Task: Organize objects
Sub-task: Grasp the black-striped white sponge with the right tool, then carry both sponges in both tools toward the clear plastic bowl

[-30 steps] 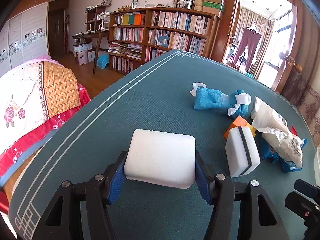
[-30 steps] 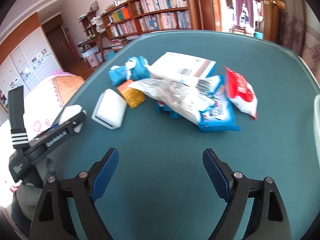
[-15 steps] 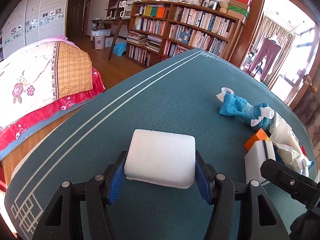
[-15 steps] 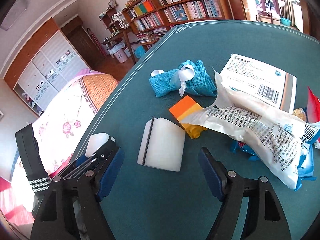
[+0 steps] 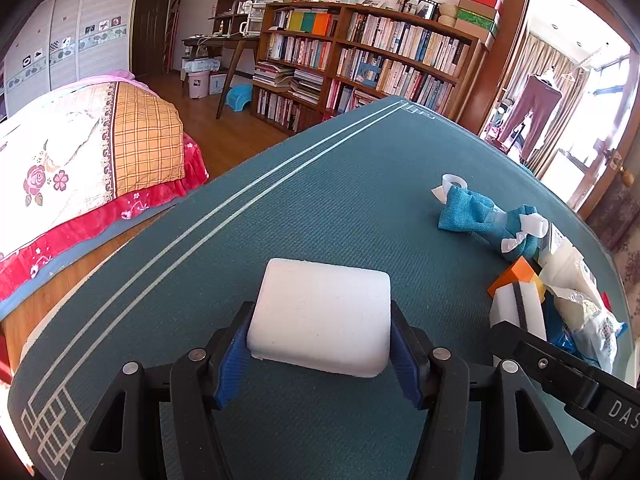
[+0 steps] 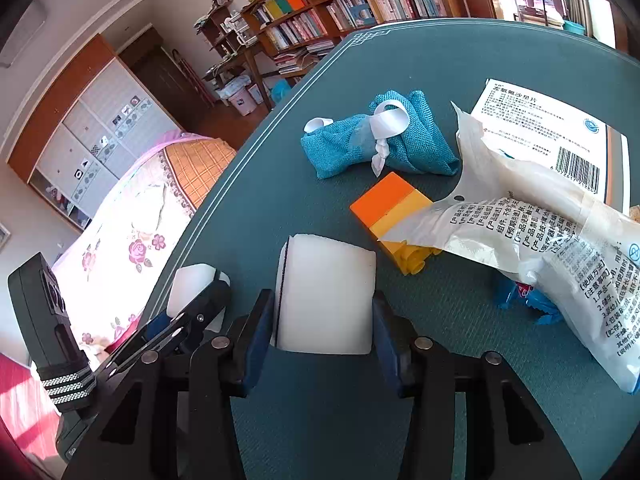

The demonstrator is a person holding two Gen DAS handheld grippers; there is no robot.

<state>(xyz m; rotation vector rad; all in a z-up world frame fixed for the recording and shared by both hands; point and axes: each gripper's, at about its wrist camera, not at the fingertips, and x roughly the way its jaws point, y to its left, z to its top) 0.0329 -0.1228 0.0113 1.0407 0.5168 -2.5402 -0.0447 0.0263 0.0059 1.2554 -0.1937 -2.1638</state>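
Observation:
My left gripper [image 5: 320, 346] is shut on a plain white sponge [image 5: 320, 308], held just over the teal table mat [image 5: 320, 200]. In the right wrist view that same gripper [image 6: 192, 312] shows at the left with its white sponge [image 6: 192, 280]. My right gripper [image 6: 322, 322] has its jaws closing on a white sponge with a black stripe [image 6: 326, 280], and both blue pads touch its sides. The striped sponge [image 5: 516, 308] stands on the mat at the right of the left wrist view.
Just beyond the striped sponge lie an orange and yellow toy brick [image 6: 394, 212], a teal cloth tied with white ribbon [image 6: 416, 144], a printed white plastic packet [image 6: 540, 236], a white medicine box [image 6: 532, 124] and a blue wrapper [image 6: 520, 300]. A bed [image 5: 80, 160] lies past the table's left edge.
The right gripper moved left and forward to the striped sponge and closed its jaws onto it. The left gripper kept its hold on the plain sponge and rolled slightly.

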